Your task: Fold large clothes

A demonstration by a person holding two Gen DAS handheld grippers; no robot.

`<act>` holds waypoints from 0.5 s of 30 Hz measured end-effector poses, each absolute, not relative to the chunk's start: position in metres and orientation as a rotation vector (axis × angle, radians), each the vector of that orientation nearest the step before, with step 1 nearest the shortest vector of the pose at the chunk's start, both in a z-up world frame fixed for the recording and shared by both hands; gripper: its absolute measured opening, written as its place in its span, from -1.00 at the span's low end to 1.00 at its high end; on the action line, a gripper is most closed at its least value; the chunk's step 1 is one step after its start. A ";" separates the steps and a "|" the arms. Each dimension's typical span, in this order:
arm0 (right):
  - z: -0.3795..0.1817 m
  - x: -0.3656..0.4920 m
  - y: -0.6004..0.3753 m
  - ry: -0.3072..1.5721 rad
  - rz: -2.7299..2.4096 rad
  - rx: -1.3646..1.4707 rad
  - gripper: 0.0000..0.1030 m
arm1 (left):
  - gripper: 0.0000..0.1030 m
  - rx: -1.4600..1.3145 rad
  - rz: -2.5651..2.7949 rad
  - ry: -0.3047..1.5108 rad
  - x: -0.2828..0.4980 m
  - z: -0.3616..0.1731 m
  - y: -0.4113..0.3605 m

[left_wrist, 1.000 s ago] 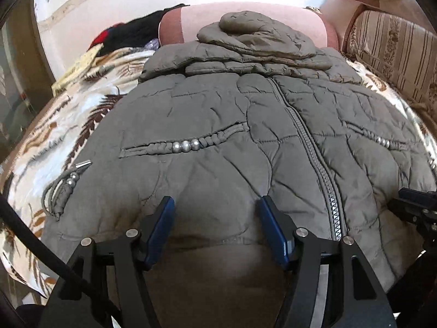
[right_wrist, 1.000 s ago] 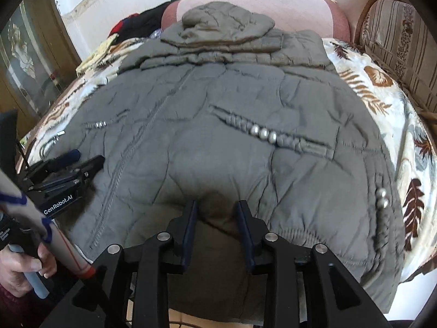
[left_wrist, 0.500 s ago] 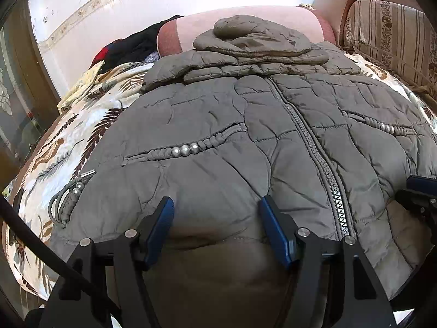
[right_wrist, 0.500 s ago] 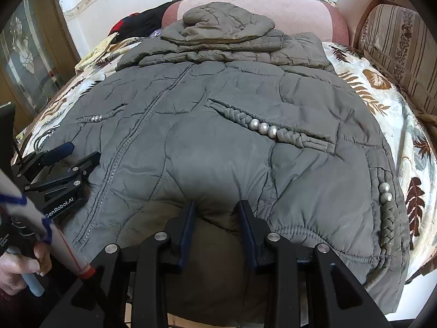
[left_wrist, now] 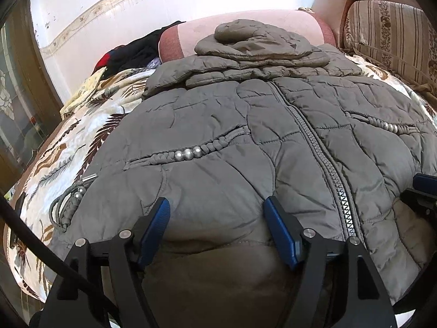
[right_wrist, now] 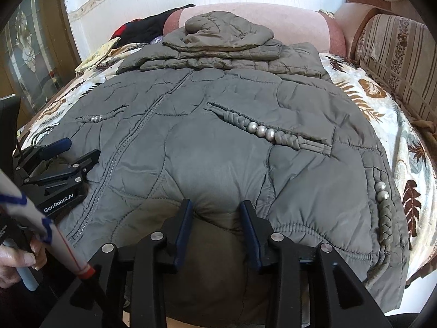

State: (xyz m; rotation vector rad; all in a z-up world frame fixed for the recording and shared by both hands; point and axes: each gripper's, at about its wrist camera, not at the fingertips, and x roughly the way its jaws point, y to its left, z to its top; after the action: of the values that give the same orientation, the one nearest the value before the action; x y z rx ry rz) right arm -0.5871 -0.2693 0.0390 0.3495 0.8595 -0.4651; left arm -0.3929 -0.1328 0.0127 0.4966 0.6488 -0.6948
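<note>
**Big grey coat on the bed, both grippers letting go**

I see the grey puffy coat (left_wrist: 218,142) lying flat on the bed (left_wrist: 82,136), zip side up, with its hood (right_wrist: 224,31) folded at the far end. My left gripper (left_wrist: 217,218) is opening wide over the near hem, its pads off the cloth. My right gripper (right_wrist: 215,218) is narrower and opening too, with a bump of coat between its pads.

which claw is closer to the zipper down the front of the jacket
Left. The left claw sits at the jacket hem just beside the zipper, its jaws opening over puffed fabric. The right claw, also opening, is further along the hem, under the beaded pocket.
</note>
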 end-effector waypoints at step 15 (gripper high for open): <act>0.061 -0.623 -0.293 0.792 -0.473 0.389 0.12 | 0.41 0.407 -0.723 0.698 -0.380 0.031 -0.097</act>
State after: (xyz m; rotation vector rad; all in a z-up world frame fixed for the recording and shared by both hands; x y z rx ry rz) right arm -0.6229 -0.2929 0.0612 0.3888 0.7918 -0.4731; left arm -0.3797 -0.0969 0.0312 0.4070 0.6976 -0.7230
